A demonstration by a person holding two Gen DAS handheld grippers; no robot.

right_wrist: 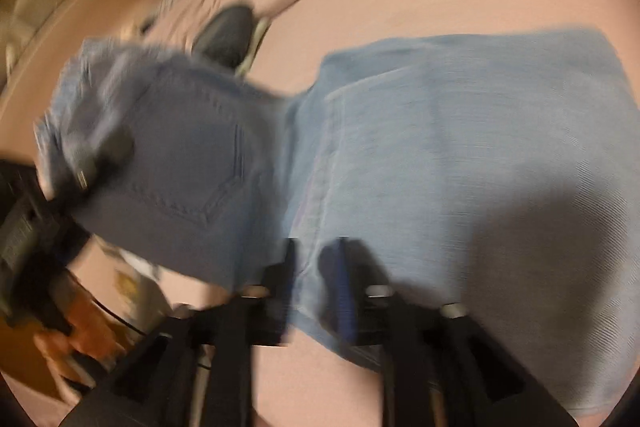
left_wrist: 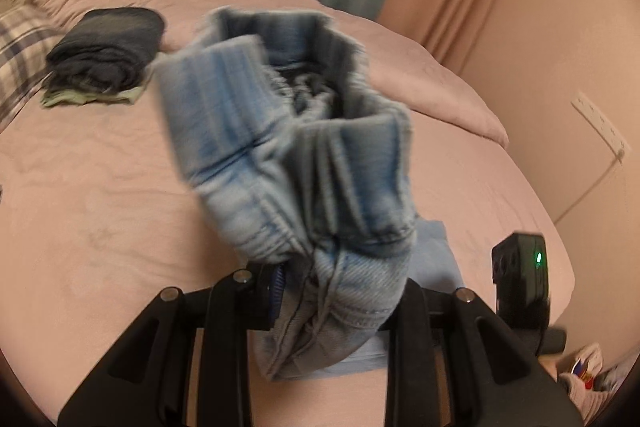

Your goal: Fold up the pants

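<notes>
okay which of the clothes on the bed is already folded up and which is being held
The dark folded garment lies flat by the plaid pillow, atop a pale green piece. The light blue jeans are bunched and clamped in the left tongs, lifted off the pink bedspread.

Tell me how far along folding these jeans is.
Partly done: the jeans lie doubled on the bed, with other folded clothes stacked behind. In hand: the left gripper clamps a lifted bunch of denim. The right gripper stands open over the fabric. Left: lay that end down.
</notes>
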